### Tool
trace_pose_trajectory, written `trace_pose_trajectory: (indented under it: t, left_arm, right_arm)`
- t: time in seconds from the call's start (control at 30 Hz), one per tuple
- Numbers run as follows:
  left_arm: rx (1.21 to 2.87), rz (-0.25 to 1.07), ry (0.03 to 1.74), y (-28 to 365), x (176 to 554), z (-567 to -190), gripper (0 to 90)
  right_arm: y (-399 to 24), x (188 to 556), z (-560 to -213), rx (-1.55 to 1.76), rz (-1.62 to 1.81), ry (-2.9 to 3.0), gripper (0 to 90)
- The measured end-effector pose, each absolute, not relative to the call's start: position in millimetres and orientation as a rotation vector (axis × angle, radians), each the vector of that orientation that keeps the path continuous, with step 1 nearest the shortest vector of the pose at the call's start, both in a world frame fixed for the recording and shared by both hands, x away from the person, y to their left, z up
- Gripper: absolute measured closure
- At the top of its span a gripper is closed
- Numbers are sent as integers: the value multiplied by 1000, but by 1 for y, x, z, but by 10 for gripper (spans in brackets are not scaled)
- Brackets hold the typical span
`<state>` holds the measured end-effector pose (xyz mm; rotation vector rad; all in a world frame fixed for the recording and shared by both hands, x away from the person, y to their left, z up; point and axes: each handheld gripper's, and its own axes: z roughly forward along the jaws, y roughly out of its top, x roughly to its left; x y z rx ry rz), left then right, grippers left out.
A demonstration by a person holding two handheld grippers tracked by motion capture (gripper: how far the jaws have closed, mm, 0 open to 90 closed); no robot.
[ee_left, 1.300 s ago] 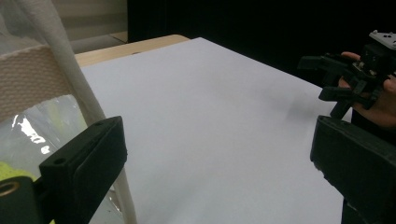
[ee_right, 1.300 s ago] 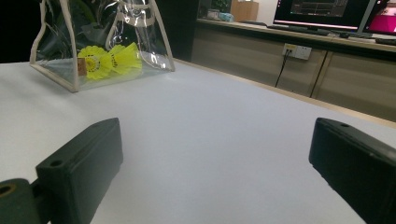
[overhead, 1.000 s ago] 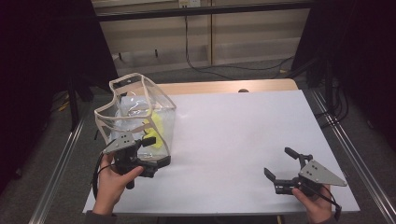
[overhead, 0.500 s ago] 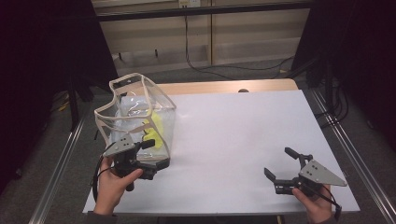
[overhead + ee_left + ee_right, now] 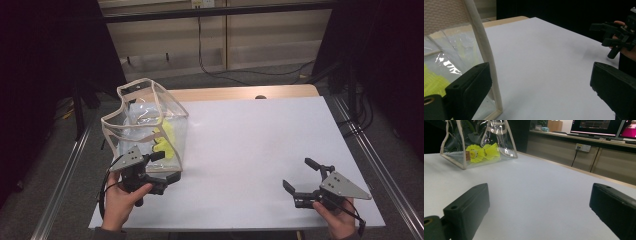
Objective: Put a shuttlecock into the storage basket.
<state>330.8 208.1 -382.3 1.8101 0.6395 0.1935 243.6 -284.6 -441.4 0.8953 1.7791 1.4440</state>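
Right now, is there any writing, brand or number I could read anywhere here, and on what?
None can be read.
Yellow shuttlecocks in the clear bag: dark band print, too small.
Monitors behind the table: lit content, too blurred.

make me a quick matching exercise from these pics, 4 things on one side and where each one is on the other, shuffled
Things:
1. clear bag
2. yellow shuttlecocks
3. left hand-held gripper
4. right hand-held gripper

Places:
A. near right corner of the white table
B. inside the clear bag
C. standing on the table's left side
D. at the bag's near corner, jaws open

Pairs: 1-C, 2-B, 3-D, 4-A
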Motion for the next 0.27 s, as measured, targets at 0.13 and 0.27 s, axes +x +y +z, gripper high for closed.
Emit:
trace_pose_trajectory:
  t: [0.13,0.27]
  left_arm:
    - [1811,201,638,209,330,-384,38]
    - [1799,198,639,210,330,-386,38]
  right_arm:
    - [-285,244,-441,895,1444,1779,27]
    - [-284,244,-441,895,1444,1781,27]
